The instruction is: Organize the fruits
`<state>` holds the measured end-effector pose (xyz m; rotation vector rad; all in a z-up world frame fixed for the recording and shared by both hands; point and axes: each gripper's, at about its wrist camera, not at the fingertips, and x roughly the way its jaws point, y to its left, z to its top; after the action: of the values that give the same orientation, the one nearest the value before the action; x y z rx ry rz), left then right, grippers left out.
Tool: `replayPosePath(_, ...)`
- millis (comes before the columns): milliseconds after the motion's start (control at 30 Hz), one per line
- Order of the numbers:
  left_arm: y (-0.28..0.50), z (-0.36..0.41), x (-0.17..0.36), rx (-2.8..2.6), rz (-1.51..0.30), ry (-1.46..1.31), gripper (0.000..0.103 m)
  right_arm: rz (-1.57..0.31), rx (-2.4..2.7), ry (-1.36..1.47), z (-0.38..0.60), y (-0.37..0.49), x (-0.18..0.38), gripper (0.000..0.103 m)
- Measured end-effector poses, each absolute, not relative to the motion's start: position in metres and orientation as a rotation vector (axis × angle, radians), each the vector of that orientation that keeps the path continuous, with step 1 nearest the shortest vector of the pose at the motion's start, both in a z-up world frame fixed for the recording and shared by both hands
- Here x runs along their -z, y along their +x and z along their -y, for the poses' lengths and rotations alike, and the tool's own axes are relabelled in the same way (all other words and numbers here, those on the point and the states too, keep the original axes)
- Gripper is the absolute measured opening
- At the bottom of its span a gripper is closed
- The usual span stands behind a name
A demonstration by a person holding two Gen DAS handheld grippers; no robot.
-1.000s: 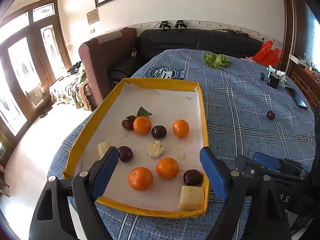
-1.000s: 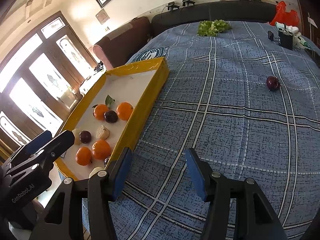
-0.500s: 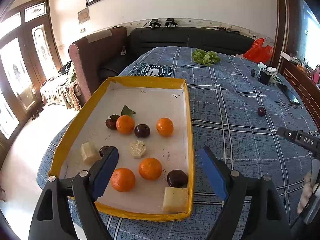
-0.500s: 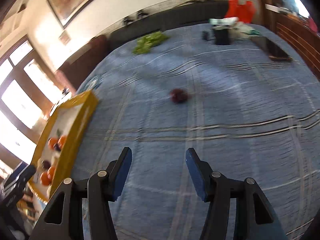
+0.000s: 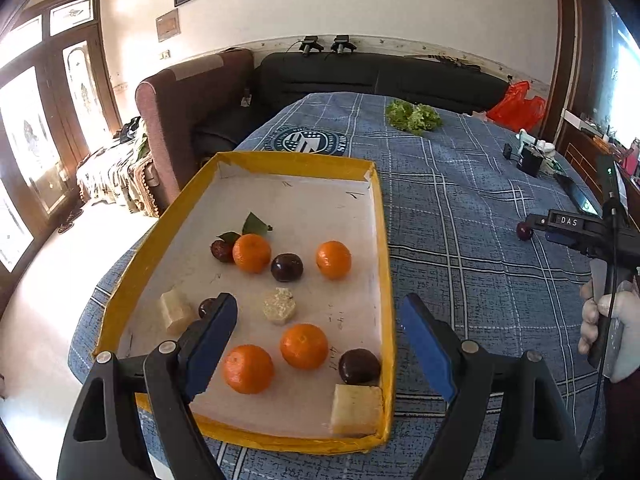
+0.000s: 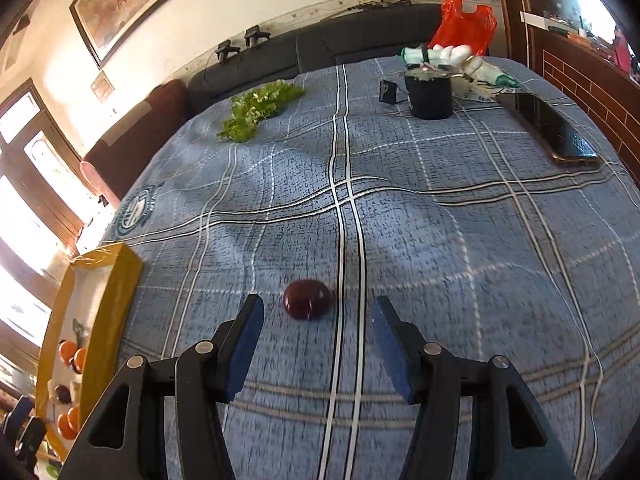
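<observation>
A yellow-rimmed tray (image 5: pixel 384 280) lies on the blue checked cloth, holding several oranges (image 5: pixel 248 368), dark plums (image 5: pixel 287 267) and pale cut chunks (image 5: pixel 279 305). My left gripper (image 5: pixel 316 340) hovers open over the tray's near end, nothing between its blue pads. One loose dark plum (image 6: pixel 307 299) rests on the cloth to the right of the tray (image 6: pixel 108 280); the left wrist view shows that plum (image 5: pixel 523 231) too. My right gripper (image 6: pixel 316 342) stands open just short of it, the plum lying slightly ahead of the fingertips, untouched.
A lettuce bunch (image 6: pixel 260 108) lies at the far side. A black pot (image 6: pixel 430 94), a small black box (image 6: pixel 388 92), a phone (image 6: pixel 548 128) and a red bag (image 6: pixel 464 20) sit at the far right. A dark sofa and armchair stand beyond the table.
My right gripper has swept right across the cloth, from beside the tray to the loose plum, now close before its fingertips. The left gripper has barely shifted over the tray.
</observation>
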<state>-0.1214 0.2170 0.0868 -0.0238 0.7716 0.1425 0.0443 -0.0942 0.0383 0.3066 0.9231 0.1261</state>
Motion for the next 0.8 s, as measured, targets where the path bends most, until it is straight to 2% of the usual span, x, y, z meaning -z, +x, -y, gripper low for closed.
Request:
replayPosePath(167, -0.120, -0.245, -0.089, -0.204, -0.771, -0.086, 0.083, -0.942, -0.113, 0.265, 0.087, 0.055, -0.028, 0.061)
replayPosePath(233, -0.119, -0.253, -0.088, -0.212, -0.778, -0.117, 0.083, -0.943, -0.121, 0.248, 0.083, 0.055, -0.027, 0.049)
replayPosePath(267, -0.119, -0.254, -0.087, -0.211, -0.781, -0.128, 0.083, -0.947, -0.128, 0.241, 0.081, 0.055, -0.027, 0.034)
replayPosePath(300, -0.119, -0.255, -0.087, -0.207, -0.783, -0.135, 0.083, -0.948, -0.131, 0.235, 0.079, 0.052, -0.027, 0.031)
replayPosePath(600, -0.116, -0.250, -0.088, -0.197, -0.783, -0.121, 0.083, -0.934, -0.293, 0.328, 0.077, 0.001, -0.035, 0.032)
replayPosePath(800, -0.126, -0.289, -0.099, -0.312, -0.755, -0.165, 0.083, -0.921, -0.448, 0.365, 0.053, -0.031, -0.046, 0.032)
